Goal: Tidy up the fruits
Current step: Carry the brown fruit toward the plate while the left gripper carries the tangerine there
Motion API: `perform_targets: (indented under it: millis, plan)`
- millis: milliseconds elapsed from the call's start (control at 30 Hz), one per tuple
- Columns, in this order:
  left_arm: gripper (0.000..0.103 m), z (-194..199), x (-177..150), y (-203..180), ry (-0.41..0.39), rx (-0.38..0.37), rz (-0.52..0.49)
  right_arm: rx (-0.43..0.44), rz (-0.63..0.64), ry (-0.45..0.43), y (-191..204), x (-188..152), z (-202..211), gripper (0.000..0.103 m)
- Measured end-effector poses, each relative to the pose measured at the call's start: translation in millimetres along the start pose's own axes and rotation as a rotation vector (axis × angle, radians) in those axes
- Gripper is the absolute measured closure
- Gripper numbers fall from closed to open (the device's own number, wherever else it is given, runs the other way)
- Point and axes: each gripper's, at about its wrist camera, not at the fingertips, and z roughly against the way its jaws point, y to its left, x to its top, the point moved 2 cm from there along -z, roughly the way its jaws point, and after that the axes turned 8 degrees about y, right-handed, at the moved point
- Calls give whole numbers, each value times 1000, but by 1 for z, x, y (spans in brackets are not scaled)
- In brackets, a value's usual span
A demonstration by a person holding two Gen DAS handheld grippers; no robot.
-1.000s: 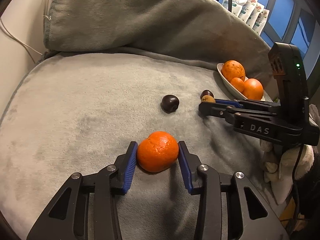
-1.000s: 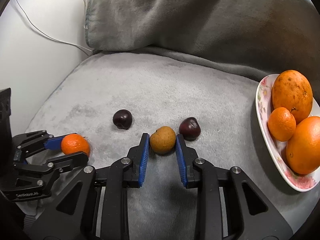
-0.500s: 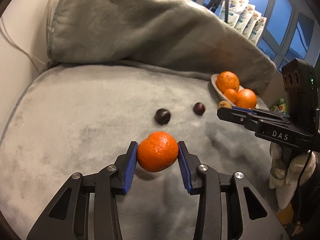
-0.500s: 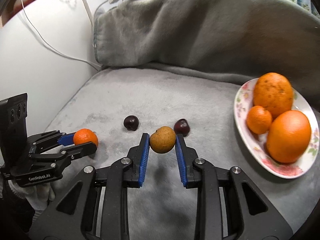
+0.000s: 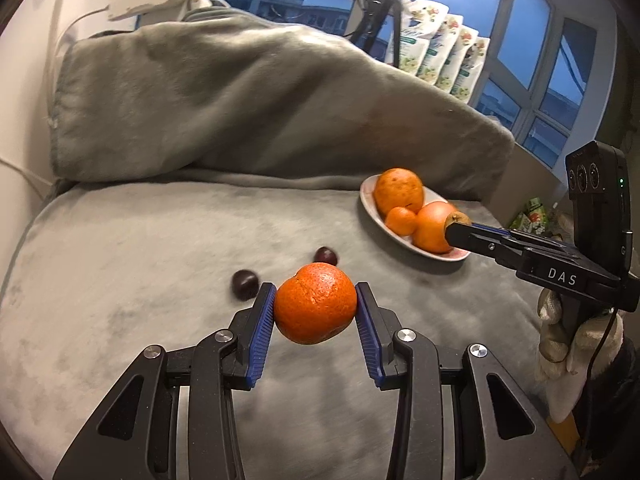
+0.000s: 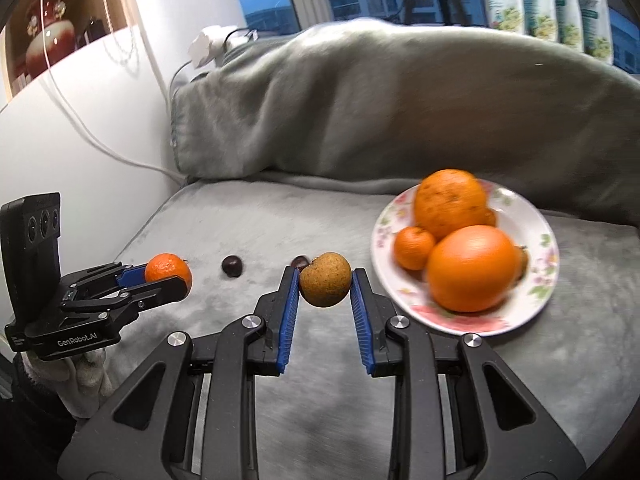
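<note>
Grey plush cushion [image 5: 120,280]: two dark plums [image 5: 245,279] at centre, floral plate [image 6: 540,280] of oranges at 3 o'clock.

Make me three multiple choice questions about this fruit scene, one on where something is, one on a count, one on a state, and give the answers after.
1. Where do the two dark fruits lie?
A. on the plate
B. on the grey blanket
C. in a gripper

2. How many orange-coloured fruits show on the plate?
A. one
B. three
C. five

3. What is the left gripper doing?
A. standing open and empty
B. pressing on the plate
C. clamped on a mandarin

Answers:
1 B: the two dark fruits rest on the grey blanket, short of the plate.
2 B: two large oranges and one small one sit on the plate.
3 C: the left gripper has both blue pads against the mandarin; the right gripper likewise holds a brown fruit.
</note>
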Motion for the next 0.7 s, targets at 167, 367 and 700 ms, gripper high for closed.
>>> perform_targets:
  millis: [167,367,700]
  plan:
    - [65,-5,12,-13,-8,-15,-24,-28,-30,-24,-20,-1,18,76]
    - [65,-17,31,-31,-18,-42,-54,-73,-63,-41,-46,-1,30,76]
    - [65,-42,60,-61,-13,-90,-102,-144,-118,-58,-92,1,43,76]
